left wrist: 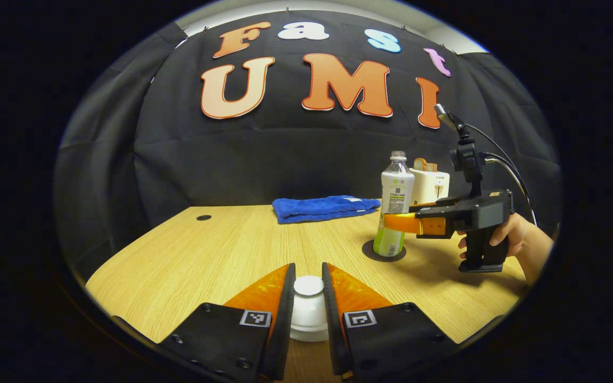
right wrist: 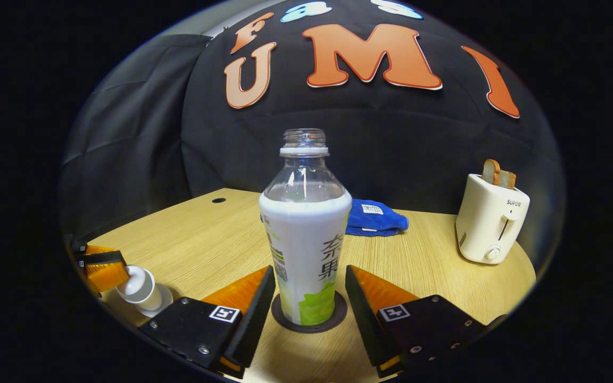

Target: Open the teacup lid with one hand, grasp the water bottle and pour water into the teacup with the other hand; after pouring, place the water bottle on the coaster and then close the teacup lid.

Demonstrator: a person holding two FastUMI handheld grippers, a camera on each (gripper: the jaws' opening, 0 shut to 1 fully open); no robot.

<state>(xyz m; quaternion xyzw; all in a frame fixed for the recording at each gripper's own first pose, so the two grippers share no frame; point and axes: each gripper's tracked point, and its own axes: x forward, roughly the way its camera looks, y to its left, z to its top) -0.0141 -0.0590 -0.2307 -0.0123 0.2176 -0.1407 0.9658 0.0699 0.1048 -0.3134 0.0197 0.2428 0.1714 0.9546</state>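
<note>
Right claw point(right wrist: 309, 295) spread around the water bottle point(right wrist: 305, 234) standing on its coaster point(right wrist: 338, 315), left claw point(left wrist: 308, 298) pinching the teacup lid point(left wrist: 308, 286) on the worktop point(left wrist: 205, 250); we should lower that lid straight and level.

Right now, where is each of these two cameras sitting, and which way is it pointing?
Left gripper view: rides the left hand-held gripper, looking across the wooden table over the white teacup lid; its fingers show.
Right gripper view: rides the right hand-held gripper, facing the clear plastic water bottle on the dark round coaster; its fingers show.
Shared: the bottle, coaster, folded blue towel, white toaster, and each other's gripper.
</note>
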